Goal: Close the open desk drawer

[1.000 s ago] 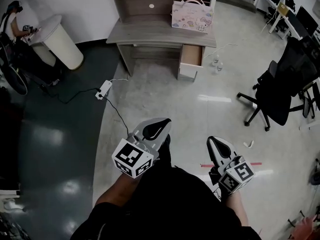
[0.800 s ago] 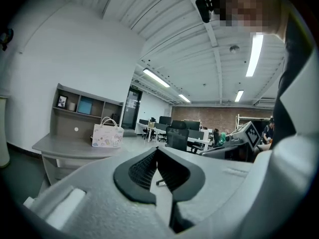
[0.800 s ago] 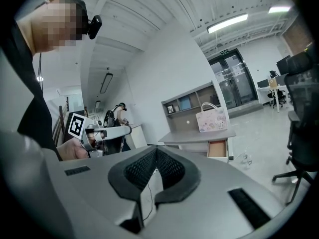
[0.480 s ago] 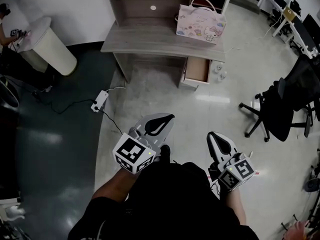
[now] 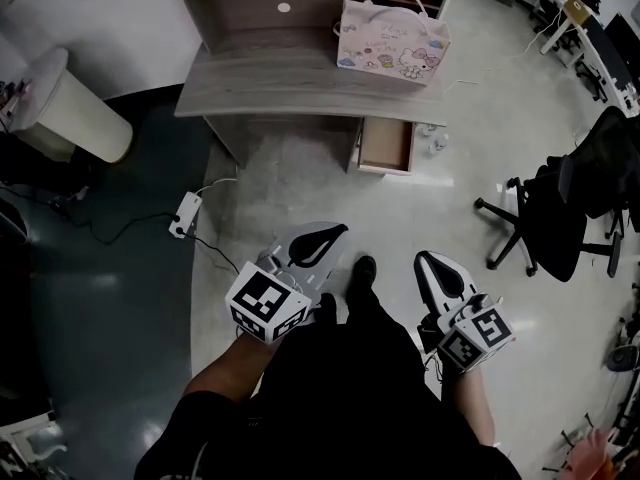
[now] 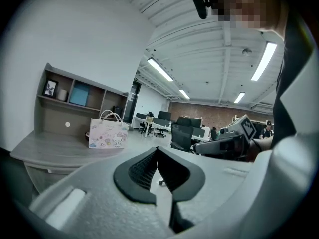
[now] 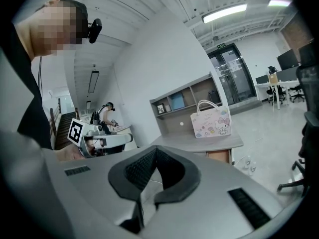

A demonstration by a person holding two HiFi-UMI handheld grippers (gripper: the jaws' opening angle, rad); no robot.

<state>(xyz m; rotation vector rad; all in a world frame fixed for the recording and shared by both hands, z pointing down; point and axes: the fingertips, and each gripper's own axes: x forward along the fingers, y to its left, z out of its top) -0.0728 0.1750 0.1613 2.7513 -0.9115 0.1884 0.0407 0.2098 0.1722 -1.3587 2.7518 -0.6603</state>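
The grey wooden desk stands at the top of the head view, with a shelf unit at its back. Its open drawer sticks out toward me under the desk's right end; it also shows as a wooden front in the right gripper view. My left gripper and right gripper are held low in front of my body, well short of the desk. Both are shut with nothing in them. The left gripper view has the desk far off to the left.
A pink cartoon-print bag stands on the desk's right end above the drawer. A black office chair is to the right. A white bin and a power strip with cable lie to the left. My shoe steps forward.
I have walked toward the desk: it and the drawer sit larger and closer in the head view. Both grippers stay shut in the same place before my body.
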